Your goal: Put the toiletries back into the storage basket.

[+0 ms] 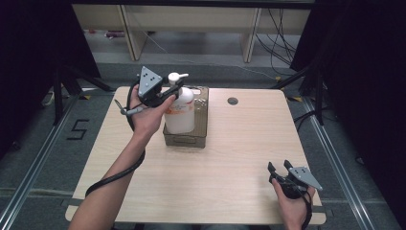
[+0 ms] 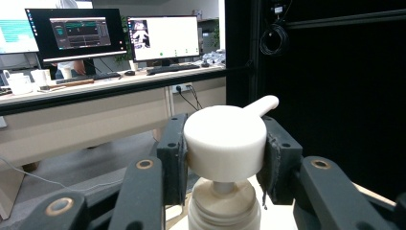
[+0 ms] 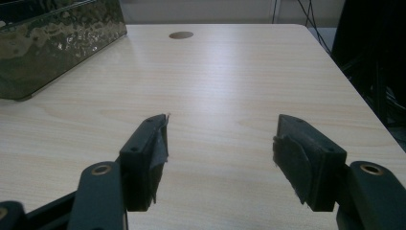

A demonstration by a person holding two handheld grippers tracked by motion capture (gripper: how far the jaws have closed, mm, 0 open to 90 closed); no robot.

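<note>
High view
bottle: white plastic pump bottle (image 1: pixel 180 112), rounded shoulders, orange print on the label; stands upright in the bin
bin: dark translucent box (image 1: pixel 201 135), rectangular, at the far-left middle of the table
table: pale wood-grain top (image 1: pixel 230 163), rounded corners, round cable hole (image 1: pixel 232 101) near the far edge
left gripper: (image 1: pixel 168 94) at the bottle's neck, grey three-cornered plate on top
right gripper: (image 1: pixel 279 166) low at the near right corner, close to the table's front edge, well apart from the bin
room: wide bare tabletop between bin and right gripper

Left gripper view
pump head: smooth white round cap (image 2: pixel 225 142), spout pointing up-right
left jaws: clamped on the pump head, one black pad (image 2: pixel 173 155) touching each side
collar: ribbed white neck (image 2: pixel 223 206) just below the jaws

Right gripper view
right jaws: spread wide, nothing between them, bare wood under the gap
pads: black, worn, frayed edges (image 3: pixel 154 155)
bin wall: dimpled, glossy (image 3: pixel 57 43), upper left, well apart
</note>
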